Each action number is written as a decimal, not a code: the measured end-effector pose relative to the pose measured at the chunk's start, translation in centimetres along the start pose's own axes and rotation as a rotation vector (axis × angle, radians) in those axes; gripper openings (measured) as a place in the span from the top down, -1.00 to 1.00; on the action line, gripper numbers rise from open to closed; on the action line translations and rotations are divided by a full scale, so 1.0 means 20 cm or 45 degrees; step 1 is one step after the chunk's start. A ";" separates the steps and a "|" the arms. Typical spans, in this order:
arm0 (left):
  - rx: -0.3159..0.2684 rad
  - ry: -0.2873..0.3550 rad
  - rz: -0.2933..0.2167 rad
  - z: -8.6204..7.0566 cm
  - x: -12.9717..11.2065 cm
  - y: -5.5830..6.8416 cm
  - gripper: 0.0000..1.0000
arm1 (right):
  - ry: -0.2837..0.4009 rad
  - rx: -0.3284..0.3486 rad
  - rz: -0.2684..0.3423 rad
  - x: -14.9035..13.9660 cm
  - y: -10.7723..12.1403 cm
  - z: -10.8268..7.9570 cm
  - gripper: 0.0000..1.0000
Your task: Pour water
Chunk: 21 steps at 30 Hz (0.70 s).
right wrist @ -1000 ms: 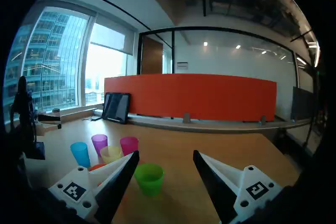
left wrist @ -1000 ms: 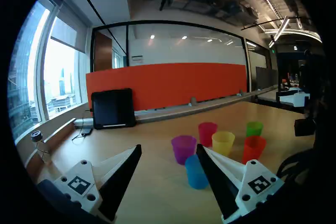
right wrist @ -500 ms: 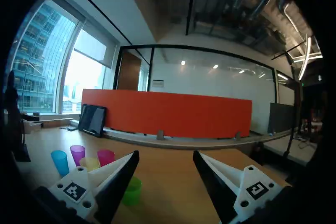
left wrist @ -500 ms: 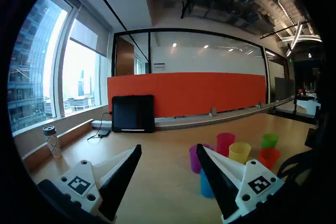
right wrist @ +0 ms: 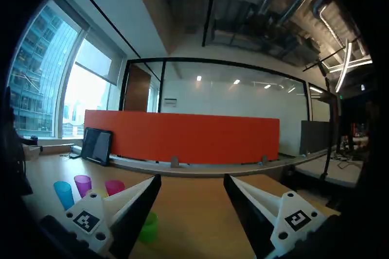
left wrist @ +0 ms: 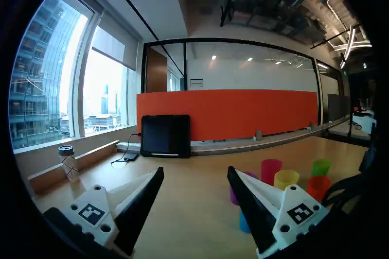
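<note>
Several coloured plastic cups stand together on a wooden table [left wrist: 194, 200]. In the left gripper view a pink cup [left wrist: 270, 170], a yellow cup [left wrist: 287, 179], a green cup [left wrist: 320, 167] and an orange cup [left wrist: 318, 187] stand behind my left gripper's right finger; a purple cup [left wrist: 234, 192] and a blue cup [left wrist: 244, 222] are partly hidden by it. My left gripper [left wrist: 195, 176] is open and holds nothing. In the right gripper view a blue cup [right wrist: 63, 194], a purple cup [right wrist: 82, 185], a pink cup [right wrist: 114, 187] and a green cup [right wrist: 149, 227] sit at lower left. My right gripper [right wrist: 192, 183] is open, holding nothing.
A dark tablet [left wrist: 165, 136] leans against the orange partition [left wrist: 228, 113] at the table's far edge, with a cable beside it. A small bottle [left wrist: 68, 164] stands on the window ledge at left. Large windows line the left side. Another desk [right wrist: 335, 171] lies to the right.
Both grippers have tilted upward and swung, so the cups have slid lower and toward the edges of each view. Both stay open and empty.
</note>
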<state>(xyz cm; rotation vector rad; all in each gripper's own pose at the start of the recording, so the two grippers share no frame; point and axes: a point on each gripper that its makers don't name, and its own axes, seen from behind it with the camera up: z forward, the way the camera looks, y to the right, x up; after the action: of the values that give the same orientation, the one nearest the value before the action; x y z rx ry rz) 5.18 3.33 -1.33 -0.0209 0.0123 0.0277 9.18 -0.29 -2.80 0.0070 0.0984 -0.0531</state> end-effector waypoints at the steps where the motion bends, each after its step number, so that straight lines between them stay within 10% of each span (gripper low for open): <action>1: 0.003 0.005 0.006 0.00 0.00 0.00 -0.93 | -0.002 -0.001 -0.002 0.00 0.00 0.00 -0.98; 21: 0.010 0.011 -0.005 0.03 -0.14 -0.06 -0.95 | -0.045 -0.016 -0.019 -0.01 -0.04 -0.03 -0.98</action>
<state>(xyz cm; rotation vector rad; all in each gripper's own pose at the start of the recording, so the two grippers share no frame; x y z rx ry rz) 2.34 1.99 -0.73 -0.0136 0.0212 0.0237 8.78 -1.15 -3.41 -0.0074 0.0639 -0.0675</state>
